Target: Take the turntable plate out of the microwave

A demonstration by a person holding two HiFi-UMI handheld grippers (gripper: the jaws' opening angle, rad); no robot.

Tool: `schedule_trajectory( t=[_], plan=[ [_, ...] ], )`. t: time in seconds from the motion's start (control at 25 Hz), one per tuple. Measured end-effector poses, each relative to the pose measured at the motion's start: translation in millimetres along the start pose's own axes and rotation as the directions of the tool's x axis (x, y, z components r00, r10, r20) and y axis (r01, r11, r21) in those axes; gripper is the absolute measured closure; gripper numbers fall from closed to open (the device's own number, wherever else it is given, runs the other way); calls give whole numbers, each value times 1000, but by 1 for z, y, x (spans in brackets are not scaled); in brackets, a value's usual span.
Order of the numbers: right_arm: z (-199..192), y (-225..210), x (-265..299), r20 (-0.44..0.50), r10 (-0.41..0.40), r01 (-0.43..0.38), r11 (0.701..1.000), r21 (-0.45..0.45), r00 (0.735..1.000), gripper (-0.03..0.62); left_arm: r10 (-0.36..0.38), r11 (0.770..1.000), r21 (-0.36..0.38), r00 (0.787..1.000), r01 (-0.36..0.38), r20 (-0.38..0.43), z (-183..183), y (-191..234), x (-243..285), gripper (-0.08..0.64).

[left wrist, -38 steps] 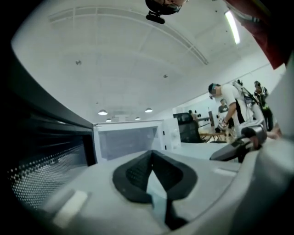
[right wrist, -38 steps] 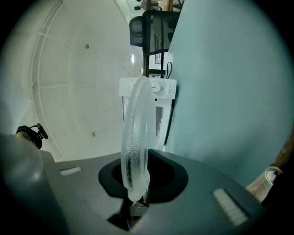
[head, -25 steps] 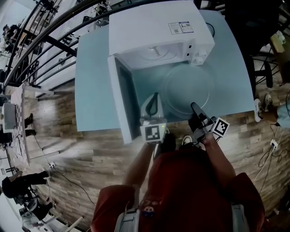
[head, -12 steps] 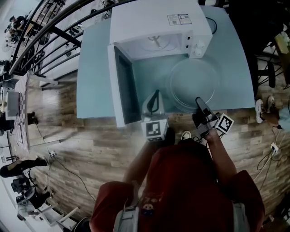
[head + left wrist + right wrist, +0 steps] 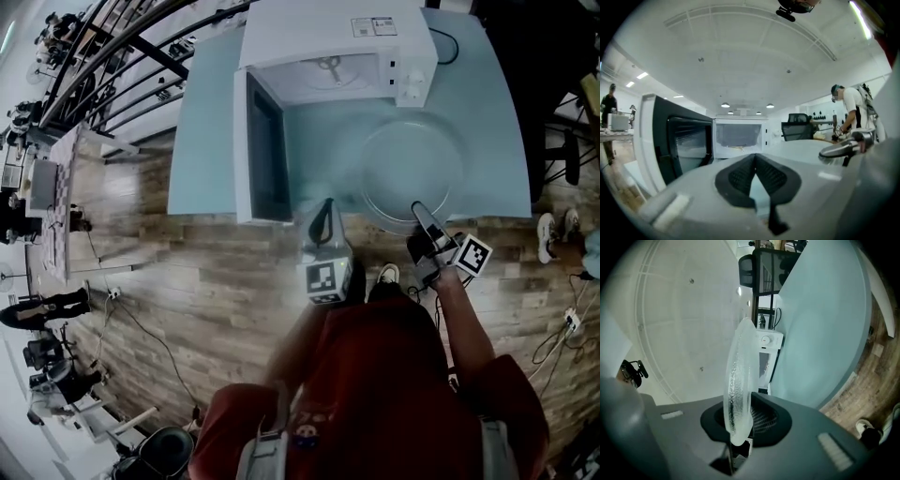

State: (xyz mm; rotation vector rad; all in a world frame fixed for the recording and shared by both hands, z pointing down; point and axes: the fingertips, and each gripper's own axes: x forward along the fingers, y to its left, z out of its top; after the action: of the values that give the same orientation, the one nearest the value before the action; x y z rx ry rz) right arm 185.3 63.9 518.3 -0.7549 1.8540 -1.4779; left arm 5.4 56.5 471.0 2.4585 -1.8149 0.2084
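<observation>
- now that the turntable plate (image 5: 411,169) sits fully outside the microwave (image 5: 328,33), it hangs level over the desk (image 5: 487,122), in front of the control panel and to the right of the open door (image 5: 267,150)
- compared with a second ago, the plate's far rim has drawn away from the microwave's front; it was just beside the opening and now bare desk shows between them
- the right gripper (image 5: 419,208) pinches the plate's near rim; in the right gripper view its fingers (image 5: 764,420) press on the ribbed glass edge (image 5: 739,380) from both sides
- in that view a gap shows between plate and desk, so the plate looks carried, not set down
- the left gripper (image 5: 324,202) has pulled back from beside the door to the desk's near edge; its fingers (image 5: 740,176) are pressed together with nothing between them
- inside the cavity only the bare roller support (image 5: 328,66) shows
- judged from this, the removal itself is done; what is left is to lower the plate onto the desk and let go
- the main risk is the one-sided pinch on a wide glass disc, which could tip or slip
</observation>
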Motion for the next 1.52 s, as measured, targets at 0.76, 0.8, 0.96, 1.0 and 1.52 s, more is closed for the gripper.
schedule_trajectory(
  t=[0.76, 0.8, 0.96, 1.0, 1.52],
  plan=[
    [-56, 41, 2, 14, -35, 35, 999, 22, 999, 558, -21, 1000, -11, 1000, 22, 22, 12, 41, -46, 563],
    [-57, 46, 4, 22, -40, 40, 999, 18, 999, 557, -24, 1000, -5, 999, 24, 28, 16, 43, -46, 563],
    [-58, 61, 8, 59, -51, 50, 999, 15, 997, 557, -40, 999, 12, 997, 39, 60, 31, 48, -46, 563],
    [-58, 65, 8, 69, -45, 44, 999, 19, 997, 558, -40, 999, 11, 997, 39, 64, 34, 49, -47, 563],
    [-39, 114, 25, 161, 37, -34, 999, -18, 986, 557, -55, 998, 44, 993, 51, 108, 59, 57, -49, 563]
  ],
)
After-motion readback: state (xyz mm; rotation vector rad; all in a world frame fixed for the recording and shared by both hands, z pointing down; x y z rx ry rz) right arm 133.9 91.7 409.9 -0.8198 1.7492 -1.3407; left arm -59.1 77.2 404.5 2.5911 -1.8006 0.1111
